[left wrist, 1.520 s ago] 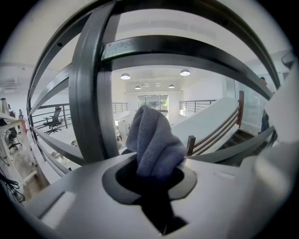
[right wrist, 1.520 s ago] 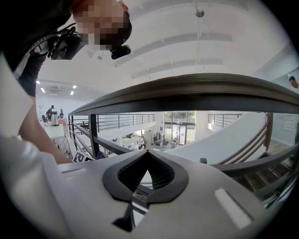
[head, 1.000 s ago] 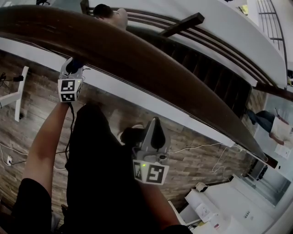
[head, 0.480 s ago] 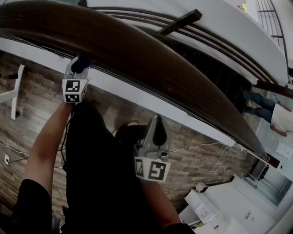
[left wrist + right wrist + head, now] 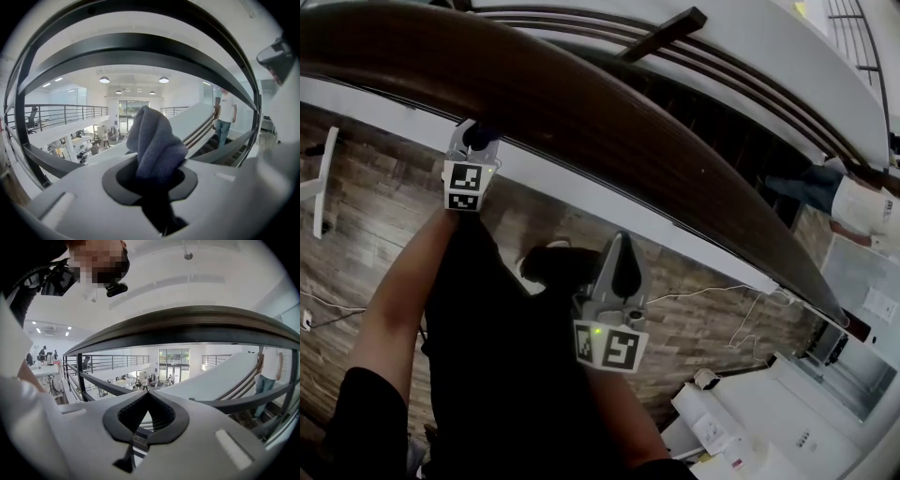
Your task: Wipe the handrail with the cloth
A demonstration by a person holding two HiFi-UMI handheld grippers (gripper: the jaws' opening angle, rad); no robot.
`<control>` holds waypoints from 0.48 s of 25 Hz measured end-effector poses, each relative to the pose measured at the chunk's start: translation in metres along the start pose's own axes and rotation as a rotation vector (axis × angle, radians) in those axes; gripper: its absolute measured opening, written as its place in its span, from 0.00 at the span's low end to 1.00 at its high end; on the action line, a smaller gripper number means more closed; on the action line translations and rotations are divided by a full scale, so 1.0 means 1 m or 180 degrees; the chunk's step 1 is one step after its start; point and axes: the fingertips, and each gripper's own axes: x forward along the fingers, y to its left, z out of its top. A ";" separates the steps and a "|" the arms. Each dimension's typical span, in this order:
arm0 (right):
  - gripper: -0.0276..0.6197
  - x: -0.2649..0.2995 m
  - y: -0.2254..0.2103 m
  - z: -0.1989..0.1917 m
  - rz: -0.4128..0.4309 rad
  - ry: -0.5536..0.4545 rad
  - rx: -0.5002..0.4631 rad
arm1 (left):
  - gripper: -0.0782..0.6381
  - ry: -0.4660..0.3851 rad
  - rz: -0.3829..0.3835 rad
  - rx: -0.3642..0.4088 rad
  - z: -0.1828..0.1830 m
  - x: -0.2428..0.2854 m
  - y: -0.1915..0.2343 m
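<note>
Your left gripper (image 5: 476,141) clamps the blue-grey cloth (image 5: 154,140) right at the near lower edge of the dark wooden handrail (image 5: 600,112). Your right gripper (image 5: 619,251), jaws pinched together on nothing, points up below the rail.

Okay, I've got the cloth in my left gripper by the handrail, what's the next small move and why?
Probably lift the left gripper a little so the cloth presses against the handrail. In the left gripper view the cloth stands free above the shut jaws, with the handrail arcing over it, apparently not touching, so a wipe from here would likely miss the wood.
</note>
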 end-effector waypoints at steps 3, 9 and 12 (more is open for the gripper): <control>0.05 -0.007 -0.013 -0.002 -0.0003 0.0031 0.0009 | 0.21 0.0002 -0.0029 0.0022 0.003 0.005 -0.020; 0.05 -0.022 -0.041 -0.010 -0.0015 0.0061 0.0020 | 0.21 -0.0015 0.0218 -0.0027 0.004 0.006 -0.020; 0.05 -0.029 -0.056 -0.015 -0.0043 0.0084 0.0035 | 0.21 0.0018 0.0245 -0.0058 0.002 0.007 -0.026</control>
